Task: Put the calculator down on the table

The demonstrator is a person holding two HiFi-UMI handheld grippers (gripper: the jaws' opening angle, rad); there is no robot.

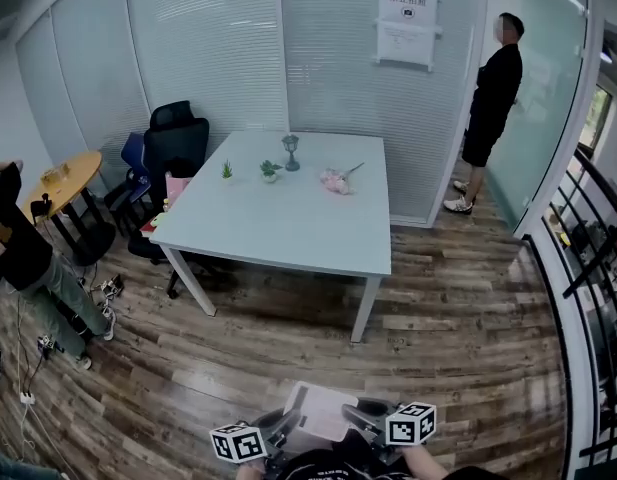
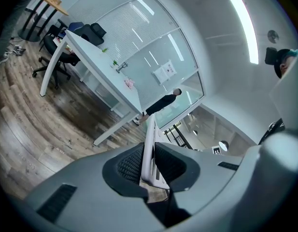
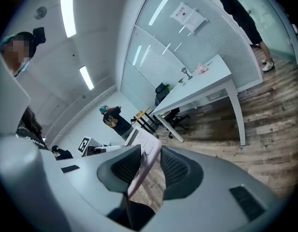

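Note:
A flat pale calculator (image 1: 323,411) hangs over the wooden floor at the bottom of the head view, held from both sides. My left gripper (image 1: 285,423) is shut on its left edge, my right gripper (image 1: 356,415) on its right edge. In the left gripper view the calculator (image 2: 149,149) stands edge-on between the dark pads of the left gripper (image 2: 149,166). In the right gripper view the calculator (image 3: 145,153), keys showing, sits tilted between the pads of the right gripper (image 3: 148,166). The white table (image 1: 288,238) stands some way ahead, apart from both grippers.
On the table's far half stand two small plants (image 1: 270,170), a small lantern (image 1: 291,151) and a pink bundle (image 1: 335,181). Black office chairs (image 1: 176,140) and a round wooden table (image 1: 68,178) are at left. One person crouches at left (image 1: 28,258); another stands by the glass wall (image 1: 488,108). A railing (image 1: 588,268) runs along the right.

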